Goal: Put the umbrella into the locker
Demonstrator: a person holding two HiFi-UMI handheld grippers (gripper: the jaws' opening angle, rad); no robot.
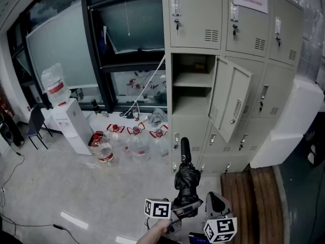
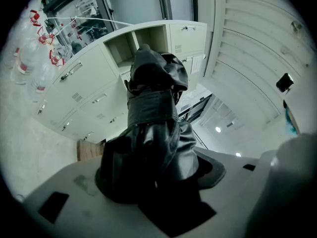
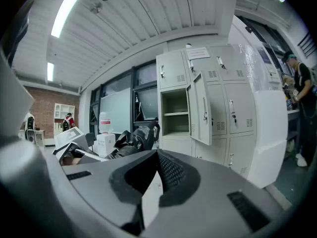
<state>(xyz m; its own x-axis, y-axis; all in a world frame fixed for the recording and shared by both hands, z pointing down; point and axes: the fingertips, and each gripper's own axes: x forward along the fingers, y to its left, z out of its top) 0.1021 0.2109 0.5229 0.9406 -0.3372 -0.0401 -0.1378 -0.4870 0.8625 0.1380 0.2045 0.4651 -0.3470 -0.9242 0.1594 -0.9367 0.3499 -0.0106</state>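
A folded black umbrella stands upright, handle up, in front of the beige lockers. My left gripper is shut on its lower end. In the left gripper view the umbrella fills the jaws of the left gripper and points toward the open locker compartment. That compartment has one shelf and its door swung out to the right. My right gripper hangs beside the left, shut on nothing; from it the umbrella shows at left.
Several large water bottles stand on the floor left of the lockers, next to a white water dispenser. A white cabinet leans at the right, with a wooden platform below. A person stands at far right.
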